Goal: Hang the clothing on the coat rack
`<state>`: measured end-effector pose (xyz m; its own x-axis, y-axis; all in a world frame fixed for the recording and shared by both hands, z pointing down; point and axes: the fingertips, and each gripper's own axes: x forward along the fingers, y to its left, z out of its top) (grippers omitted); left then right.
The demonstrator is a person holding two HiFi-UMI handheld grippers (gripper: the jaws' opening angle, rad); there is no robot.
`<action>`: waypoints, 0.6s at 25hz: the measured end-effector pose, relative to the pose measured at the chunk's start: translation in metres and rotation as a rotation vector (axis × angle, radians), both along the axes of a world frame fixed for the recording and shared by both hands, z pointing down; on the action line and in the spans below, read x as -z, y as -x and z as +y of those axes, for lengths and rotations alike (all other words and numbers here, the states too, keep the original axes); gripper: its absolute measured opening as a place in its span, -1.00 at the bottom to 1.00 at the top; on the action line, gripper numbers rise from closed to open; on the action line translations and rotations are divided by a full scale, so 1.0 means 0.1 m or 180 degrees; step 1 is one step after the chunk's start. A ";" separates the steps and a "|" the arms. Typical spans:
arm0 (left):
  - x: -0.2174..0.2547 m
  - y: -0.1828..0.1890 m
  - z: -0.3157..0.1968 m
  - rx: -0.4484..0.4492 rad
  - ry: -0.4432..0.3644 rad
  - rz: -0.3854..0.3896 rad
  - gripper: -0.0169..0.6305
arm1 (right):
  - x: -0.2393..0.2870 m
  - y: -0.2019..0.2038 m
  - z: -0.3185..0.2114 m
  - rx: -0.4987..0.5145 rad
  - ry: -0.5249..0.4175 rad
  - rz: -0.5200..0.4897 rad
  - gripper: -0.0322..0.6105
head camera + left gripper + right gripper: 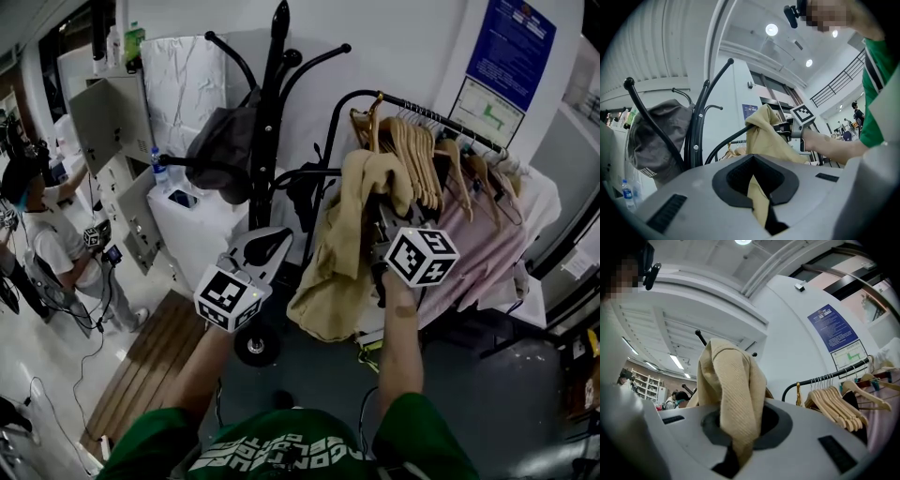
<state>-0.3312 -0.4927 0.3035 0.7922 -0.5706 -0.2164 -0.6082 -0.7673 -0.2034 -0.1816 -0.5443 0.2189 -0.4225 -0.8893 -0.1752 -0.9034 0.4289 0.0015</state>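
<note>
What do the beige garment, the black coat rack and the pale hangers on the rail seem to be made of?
Beige woven garment: probably a cotton-like twill, matte; fine diagonal ribs show and it folds softly.
Black curved-arm coat rack: likely painted metal tube; thin, smooth, slightly glossy.
Pale hangers: apparently wood, with a light tan, unpainted look.

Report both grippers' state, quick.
Left gripper: closed, holding the tan garment.
Right gripper: closed, holding the same tan garment.
</note>
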 end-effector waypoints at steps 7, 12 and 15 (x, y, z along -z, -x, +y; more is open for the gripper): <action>-0.06 0.14 0.00 0.0103 0.0058 0.0024 -0.93 | -0.16 0.26 -0.17 0.0155 0.0133 0.0109 -0.78; -0.13 0.22 0.02 0.0158 0.0117 0.0027 -0.93 | -0.23 0.30 -0.24 0.0190 0.0180 0.0076 -0.78; -0.17 0.22 0.05 0.0163 0.0141 0.0021 -0.93 | -0.29 0.30 -0.27 0.0187 0.0215 0.0073 -0.78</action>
